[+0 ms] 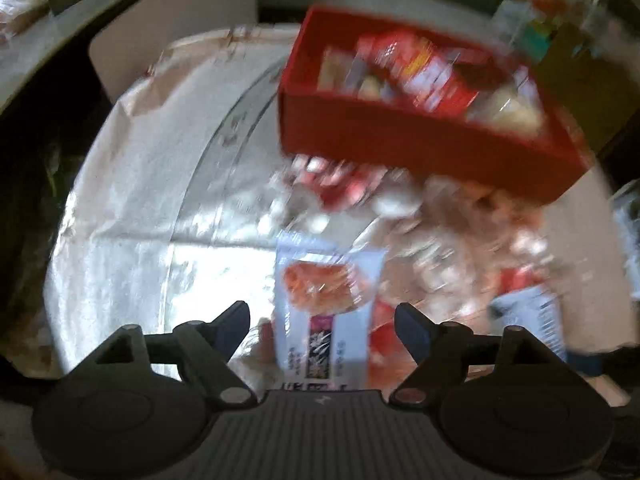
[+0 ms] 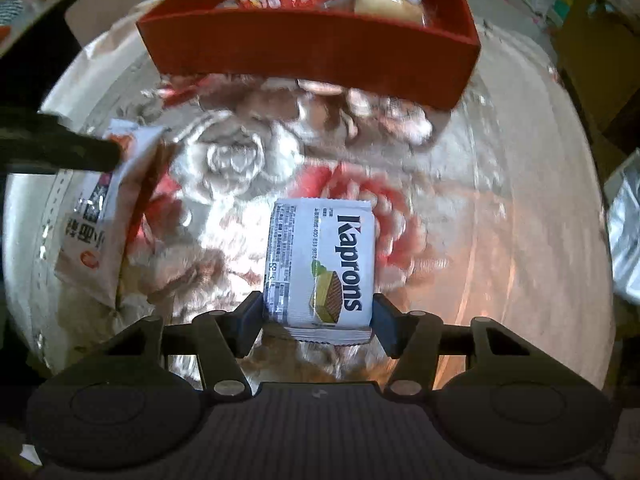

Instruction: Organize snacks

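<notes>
A red box (image 1: 420, 148) holding several snack packs stands at the far side of the table; it also shows in the right wrist view (image 2: 312, 48). My left gripper (image 1: 322, 330) is open, its fingers either side of a white snack pack with an orange picture (image 1: 326, 300) but clear of it. That pack shows at the left of the right wrist view (image 2: 108, 216), with a left finger (image 2: 60, 152) over it. My right gripper (image 2: 318, 316) is shut on a white Kaprons wafer pack (image 2: 324, 268), pads against both of its sides.
The round table (image 2: 500, 240) has a shiny flowered cover. A white wafer pack (image 1: 540, 320) lies at the right in the blurred left wrist view. Cartons and clutter (image 2: 580, 20) stand beyond the table's far right edge.
</notes>
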The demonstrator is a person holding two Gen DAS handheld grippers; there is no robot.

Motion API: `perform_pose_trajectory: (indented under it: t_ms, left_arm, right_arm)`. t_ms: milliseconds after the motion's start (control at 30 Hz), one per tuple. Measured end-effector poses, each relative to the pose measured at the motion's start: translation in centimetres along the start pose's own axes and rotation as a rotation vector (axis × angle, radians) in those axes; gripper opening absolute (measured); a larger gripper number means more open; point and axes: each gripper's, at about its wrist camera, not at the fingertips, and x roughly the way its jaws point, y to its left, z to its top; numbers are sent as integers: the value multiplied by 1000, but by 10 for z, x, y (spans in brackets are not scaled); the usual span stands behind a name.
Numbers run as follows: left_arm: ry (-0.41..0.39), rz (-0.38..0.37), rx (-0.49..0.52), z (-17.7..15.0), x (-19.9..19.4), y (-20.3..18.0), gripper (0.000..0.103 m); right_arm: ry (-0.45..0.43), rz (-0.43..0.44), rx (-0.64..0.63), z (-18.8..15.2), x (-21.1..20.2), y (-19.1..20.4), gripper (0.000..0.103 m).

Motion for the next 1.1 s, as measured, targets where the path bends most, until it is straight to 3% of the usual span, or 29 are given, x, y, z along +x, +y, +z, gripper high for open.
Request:
perform_pose_trajectory:
  t_ms: [67,167,333,467,667,700,733,867,933,1000,1100]
  left_arm:
    - [66,22,2,-4,15,-2,42]
    - [29,6,-11,-2,9,-3,38]
    - [0,-86,-56,5,-6,2,36]
    - [-70,-151,-59,16,-30,-1,36]
    - [-162,-189,-68,49,-46,-7,36]
    - [-171,-198,-71,55,-47,-8,36]
    - [-182,-207,-76,62,-47,-10,36]
    - [-230,-210,-55,89,-46,-22,36]
    - [-244,-203,-58,97,-42,-22,36]
    - [-223,-246,-72,99,-38,-19,36]
    - [-185,-291,-76,98,-31,-14,36]
  right_arm:
    - [-13,12,1,2,1,-3,65]
    - [-38,60,10,10,-5,-9,65]
    - [-100,92,63,25,-21,-19,65]
    - [-149,93,84,37,-34,-19,65]
    - [-233,101,101,68,-46,-29,64]
    - [-247,116,114,75,-45,-35,60]
    - [-250,141,132,81,-44,-40,49]
    - [-302,153,134,111,-51,-48,48]
    - [-304,150,147,120,-49,-54,48]
    - [-280,152,151,114,-46,-59,49]
    - [-206,115,125,98,-32,-53,60]
